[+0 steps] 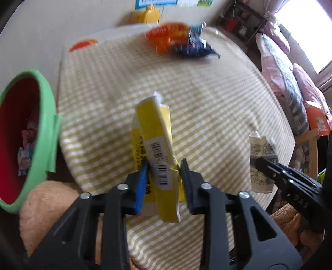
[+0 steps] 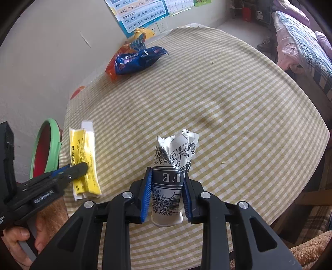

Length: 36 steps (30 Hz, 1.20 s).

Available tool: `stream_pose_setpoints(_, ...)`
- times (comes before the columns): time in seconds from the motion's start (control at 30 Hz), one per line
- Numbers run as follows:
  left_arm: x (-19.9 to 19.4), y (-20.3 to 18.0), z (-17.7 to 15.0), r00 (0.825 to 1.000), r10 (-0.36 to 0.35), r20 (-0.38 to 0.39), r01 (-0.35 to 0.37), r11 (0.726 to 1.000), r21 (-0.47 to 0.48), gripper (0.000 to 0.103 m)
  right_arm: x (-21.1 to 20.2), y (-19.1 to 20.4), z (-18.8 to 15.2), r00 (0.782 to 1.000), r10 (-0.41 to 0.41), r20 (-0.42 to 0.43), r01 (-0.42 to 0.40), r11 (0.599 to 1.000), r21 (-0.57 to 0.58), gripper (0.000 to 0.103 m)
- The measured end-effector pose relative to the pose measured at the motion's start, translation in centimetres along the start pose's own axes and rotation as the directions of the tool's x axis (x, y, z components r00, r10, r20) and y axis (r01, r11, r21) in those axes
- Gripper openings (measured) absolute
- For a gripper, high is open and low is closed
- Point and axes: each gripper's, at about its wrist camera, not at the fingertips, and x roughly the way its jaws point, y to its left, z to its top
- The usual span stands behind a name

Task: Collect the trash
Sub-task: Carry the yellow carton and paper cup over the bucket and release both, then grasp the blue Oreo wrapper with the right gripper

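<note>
We're pinching the yellow box (image 1: 154,133) in our left claw (image 1: 164,166) near the bench's (image 2: 228,103) left edge by the bin (image 1: 44,124), our right claw (image 2: 167,182) is squeezing the crumpled cup (image 2: 174,162), and there's loads of open bench beyond.

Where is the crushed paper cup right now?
The crushed paper cup sits between the right gripper pads, over the checked tablecloth near its front edge.

"zhi chi shi" on wall poster (image 2: 141,14); "E" on crushed cup (image 2: 173,166).
</note>
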Motion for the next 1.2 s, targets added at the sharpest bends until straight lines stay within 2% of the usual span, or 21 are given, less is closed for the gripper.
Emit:
stream_pose_setpoints(0.1,-2.6,1.0,0.2,0.996,0.012,0.085,-0.012,1.000,-0.004,0.028,-0.6,1.3,0.3,1.000,0.017,0.014,-0.017,1.000,-0.018,0.025)
stream_pose_setpoints(0.2,-5.6,2.9,0.7,0.985,0.029,0.168,-0.022,0.999,-0.041,0.028,-1.2,3.6,0.9,0.997,0.069,0.020,-0.068,0.997,-0.049,0.025)
stream_pose_setpoints(0.27,-7.6,5.0,1.2,0.974,0.061,0.219,-0.044,0.996,-0.082,0.028,-1.5,6.2,1.3,0.993,0.115,0.018,-0.113,0.989,-0.090,0.025)
stream_pose_setpoints(0.33,-9.4,8.0,1.5,0.958,0.122,0.259,-0.088,0.986,-0.138,0.028,-1.5,9.5,1.6,0.987,0.163,0.011,-0.160,0.976,-0.146,0.025)
stream_pose_setpoints(0.43,-11.2,12.3,1.5,0.937,0.212,0.278,-0.151,0.963,-0.224,0.028,-1.1,14.4,2.0,0.970,0.242,-0.010,-0.238,0.948,-0.212,0.025)
stream_pose_setpoints(0.53,-11.9,16.2,1.0,0.924,0.277,0.264,-0.193,0.933,-0.304,0.028,-0.3,19.2,2.5,0.939,0.339,-0.054,-0.341,0.908,-0.244,0.025)
stream_pose_setpoints(0.6,-12.1,18.4,0.3,0.921,0.301,0.248,-0.206,0.915,-0.346,0.028,0.3,22.6,2.8,0.919,0.384,-0.085,-0.392,0.876,-0.281,0.025)
stream_pose_setpoints(0.7,-12.1,20.9,-0.5,0.921,0.318,0.224,-0.212,0.894,-0.396,0.030,1.2,26.3,2.8,0.902,0.416,-0.112,-0.429,0.841,-0.330,0.027)
stream_pose_setpoints(0.73,-12.1,21.6,-0.8,0.923,0.318,0.218,-0.210,0.889,-0.407,0.033,1.6,27.4,2.9,0.894,0.432,-0.122,-0.446,0.829,-0.337,0.029)
stream_pose_setpoints(0.8,-11.8,22.4,-1.1,0.925,0.319,0.208,-0.211,0.883,-0.420,0.038,2.2,28.5,3.1,0.878,0.458,-0.139,-0.478,0.816,-0.327,0.045)
stream_pose_setpoints(0.83,-11.7,22.6,-1.2,0.925,0.321,0.202,-0.212,0.880,-0.425,0.044,2.6,28.8,3.2,0.872,0.470,-0.140,-0.489,0.814,-0.313,0.059)
stream_pose_setpoints(0.87,-11.6,22.8,-1.4,0.927,0.319,0.198,-0.210,0.878,-0.430,0.056,2.8,28.7,3.4,0.871,0.474,-0.132,-0.490,0.818,-0.301,0.064)
stream_pose_setpoints(0.93,-11.3,22.9,-1.7,0.928,0.315,0.199,-0.205,0.878,-0.433,0.060,3.1,28.0,4.0,0.883,0.456,-0.107,-0.467,0.837,-0.286,0.064)
stream_pose_setpoints(1.0,-10.9,22.9,-1.9,0.932,0.308,0.189,-0.205,0.882,-0.425,0.062,3.5,25.9,5.2,0.915,0.400,-0.055,-0.400,0.881,-0.253,0.064)
stream_pose_setpoints(1.07,-10.3,22.7,-1.9,0.934,0.305,0.184,-0.204,0.882,-0.424,0.063,3.9,22.0,7.1,0.948,0.317,0.028,-0.310,0.939,-0.151,0.074)
stream_pose_setpoints(1.13,-9.9,22.7,-2.0,0.937,0.296,0.184,-0.194,0.882,-0.428,0.064,4.3,17.4,9.2,0.973,0.208,0.102,-0.208,0.978,-0.007,0.076)
stream_pose_setpoints(1.2,-9.4,22.3,-1.9,0.941,0.286,0.180,-0.188,0.885,-0.427,0.064,4.9,13.3,11.0,0.984,0.112,0.136,-0.130,0.983,0.126,0.076)
